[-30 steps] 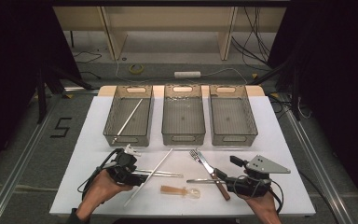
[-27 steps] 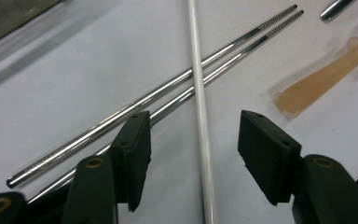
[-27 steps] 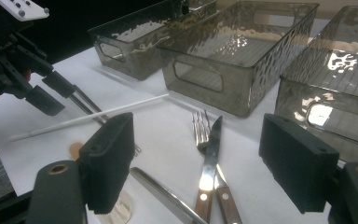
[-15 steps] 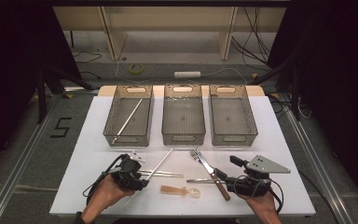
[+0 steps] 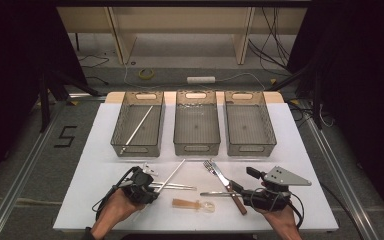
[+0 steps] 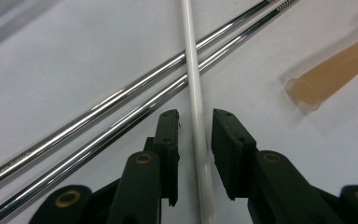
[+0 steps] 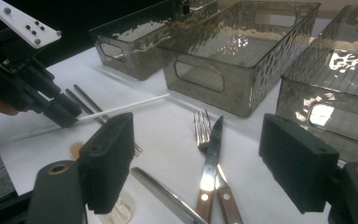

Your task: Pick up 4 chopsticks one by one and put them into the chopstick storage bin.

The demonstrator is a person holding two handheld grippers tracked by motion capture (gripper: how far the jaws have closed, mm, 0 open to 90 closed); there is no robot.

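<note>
A thin white stick [image 6: 193,70] lies slanted over a pair of metal chopsticks [image 6: 121,100] near the table's front left. My left gripper [image 6: 195,126] straddles the stick's lower part. Its jaws have just been closing, and a narrow gap still shows on each side of the stick. In the high view the left gripper [image 5: 152,192] sits low on the table at the white stick [image 5: 172,172]. My right gripper [image 7: 196,154] stands wide open with nothing held, just above a fork [image 7: 200,126] and a wooden-handled knife [image 7: 209,168]; in the high view it [image 5: 244,181] is at the front right.
An amber-handled clear spoon [image 5: 192,205] lies near the front edge, and a silver utensil [image 5: 215,194] lies beside the knife. Three clear bins stand in a row behind: the left bin [image 5: 139,149] holds one pale stick, the middle bin [image 5: 196,149] and the right bin [image 5: 250,149] look bare.
The left gripper has shifted slightly right onto the white stick and its jaws have narrowed around it. The right gripper has kept still.
</note>
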